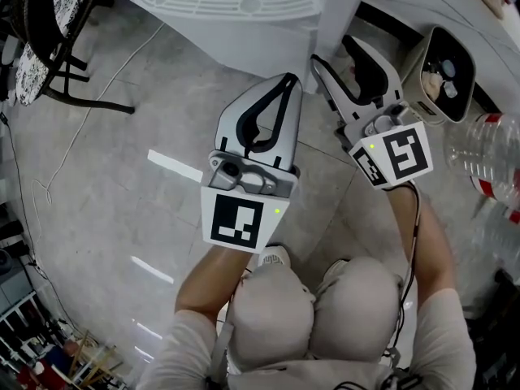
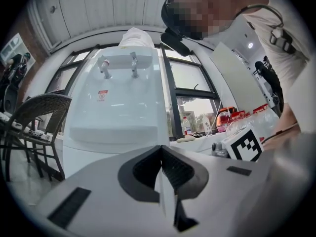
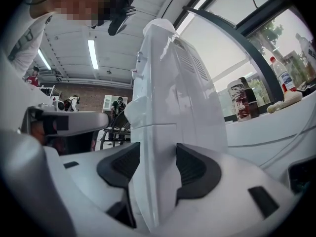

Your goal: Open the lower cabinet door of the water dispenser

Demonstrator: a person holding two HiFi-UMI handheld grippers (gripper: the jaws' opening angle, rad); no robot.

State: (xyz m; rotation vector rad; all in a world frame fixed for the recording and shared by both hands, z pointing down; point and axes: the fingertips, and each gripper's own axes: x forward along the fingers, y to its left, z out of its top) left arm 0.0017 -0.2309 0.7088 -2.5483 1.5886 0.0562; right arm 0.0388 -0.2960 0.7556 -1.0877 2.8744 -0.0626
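Two grippers are in play, and the person is crouching with the knees in light trousers [image 1: 276, 315] sitting at the bottom of the head view. Both forearms are reaching forward, and both tools are pointing roughly level at the unit.

The left gripper [image 1: 288, 84] is hovering in front of the knees, centre frame. Its black ribbed pads are pressing together with nothing between them. Its marker cube [image 1: 237, 222] is facing up with a small green light showing.

The right gripper [image 1: 331, 51] is sitting further forward and to the right, at the front right corner of the white water dispenser [image 1: 268, 35]. Its jaws are standing wide apart and straddling that vertical corner edge. I can't tell whether the pads are touching it. Its own marker cube [image 1: 402, 154] is tilting toward the camera.

The lower cabinet door [image 2: 86, 159] is sitting under the drip ledge, below the horizontal seam. The right gripper view is showing its edge between the spread jaws. I can't tell whether it is ajar.

For writing, only a small red-and-white sticker [image 2: 102, 96] is showing under the two grey taps [image 2: 104, 67], and its print is too small to read. The cubes are carrying square black-and-white codes and no text.

Further out, a dark wicker chair [image 2: 34, 112] is standing to the left, and clear plastic bottles with red labels [image 1: 487, 161] are lying to the right.
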